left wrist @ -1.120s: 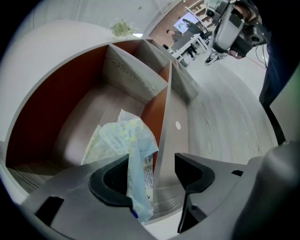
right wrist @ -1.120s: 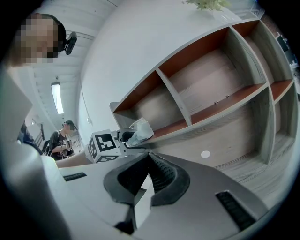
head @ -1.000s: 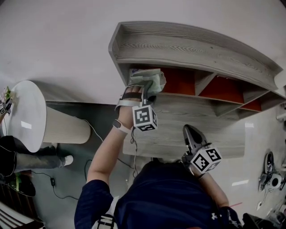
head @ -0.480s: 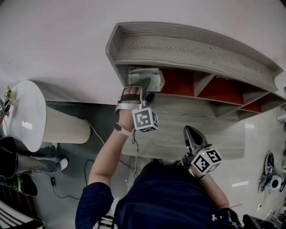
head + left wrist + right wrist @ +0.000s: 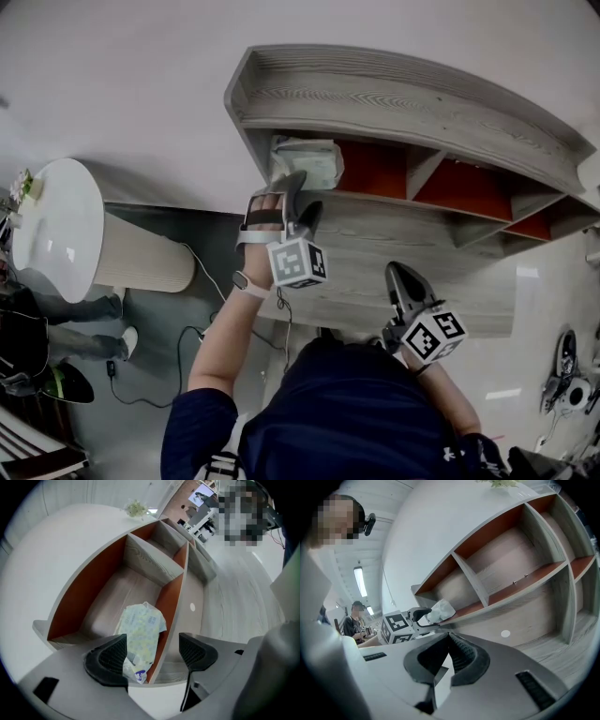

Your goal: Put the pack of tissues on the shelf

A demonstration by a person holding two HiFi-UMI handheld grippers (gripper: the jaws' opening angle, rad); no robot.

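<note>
The grey wooden shelf (image 5: 403, 98) with orange inner walls fills the space ahead of you, and a round white surface (image 5: 56, 234) stands well off to your left. Your left gripper (image 5: 302, 195) is raised to the front edge of the shelf's left-end compartment; its jaws have just been opening and now stand wide apart, their pads pressing on nothing. Your right gripper (image 5: 401, 279) hangs lower, near your body, with its jaws together and nothing between them. The pack of tissues (image 5: 309, 161) lies inside that end compartment, against an orange wall, its near end showing between the left gripper's jaw tips.
</note>
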